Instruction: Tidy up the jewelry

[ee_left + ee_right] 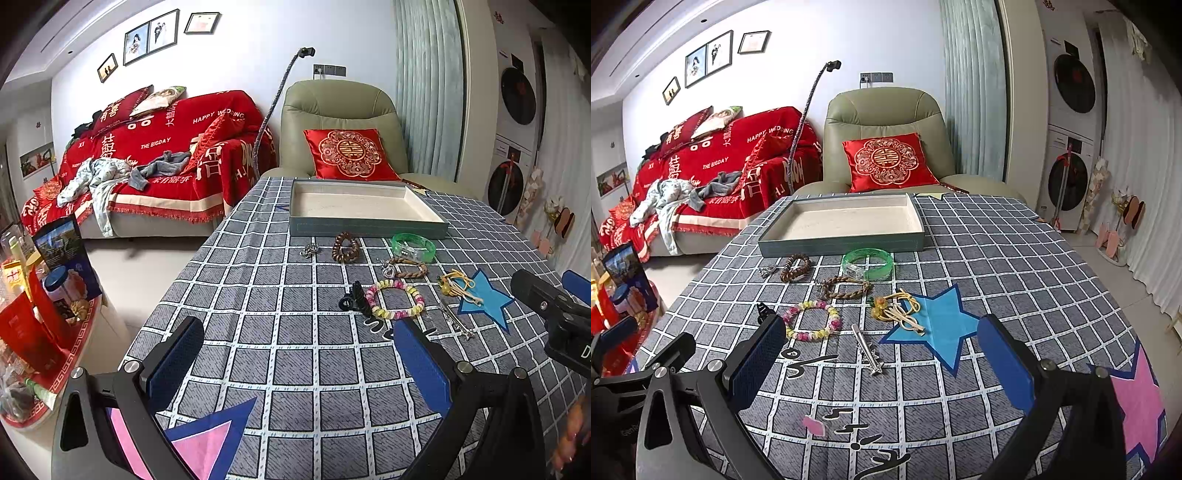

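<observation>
Jewelry sits loose on the surface (997, 258) just before the empty tray (842, 243); my left claw (295, 369) and right claw (882, 365) both hang released, holding nothing. I judge the thin silver clip (870, 350) could slip or skid. Open cloth lies nearer me; the tray's wall needs clearing.

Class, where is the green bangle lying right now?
The green bangle lies on the checked tablecloth, just in front of the tray towards its right end, with the braided bracelet beside it on the near side.
</observation>
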The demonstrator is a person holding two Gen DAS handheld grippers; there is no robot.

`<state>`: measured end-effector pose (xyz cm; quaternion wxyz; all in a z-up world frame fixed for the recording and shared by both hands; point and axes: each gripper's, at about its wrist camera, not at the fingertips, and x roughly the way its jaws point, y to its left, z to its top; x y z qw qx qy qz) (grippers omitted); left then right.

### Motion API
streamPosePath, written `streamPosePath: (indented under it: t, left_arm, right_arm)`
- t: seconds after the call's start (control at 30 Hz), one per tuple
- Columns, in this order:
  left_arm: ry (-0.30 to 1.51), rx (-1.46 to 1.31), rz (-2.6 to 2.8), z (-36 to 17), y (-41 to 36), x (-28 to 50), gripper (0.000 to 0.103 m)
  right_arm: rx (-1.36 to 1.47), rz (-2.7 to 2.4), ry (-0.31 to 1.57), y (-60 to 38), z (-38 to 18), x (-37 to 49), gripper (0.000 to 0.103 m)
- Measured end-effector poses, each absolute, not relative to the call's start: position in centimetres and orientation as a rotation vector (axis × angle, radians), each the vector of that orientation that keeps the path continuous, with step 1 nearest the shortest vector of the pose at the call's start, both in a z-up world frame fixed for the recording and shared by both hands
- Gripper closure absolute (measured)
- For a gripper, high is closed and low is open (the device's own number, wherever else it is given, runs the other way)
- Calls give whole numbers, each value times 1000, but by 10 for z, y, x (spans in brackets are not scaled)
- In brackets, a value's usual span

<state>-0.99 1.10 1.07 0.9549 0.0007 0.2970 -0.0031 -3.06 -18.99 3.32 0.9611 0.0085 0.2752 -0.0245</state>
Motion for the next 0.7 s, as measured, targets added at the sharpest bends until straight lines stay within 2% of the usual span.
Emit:
streamPosePath:
  t: [0.7]
  left_arm:
    - [620,-2,-12,5,6,-9,0]
  right_arm:
    - [21,-50,564,-188,31,-32,0]
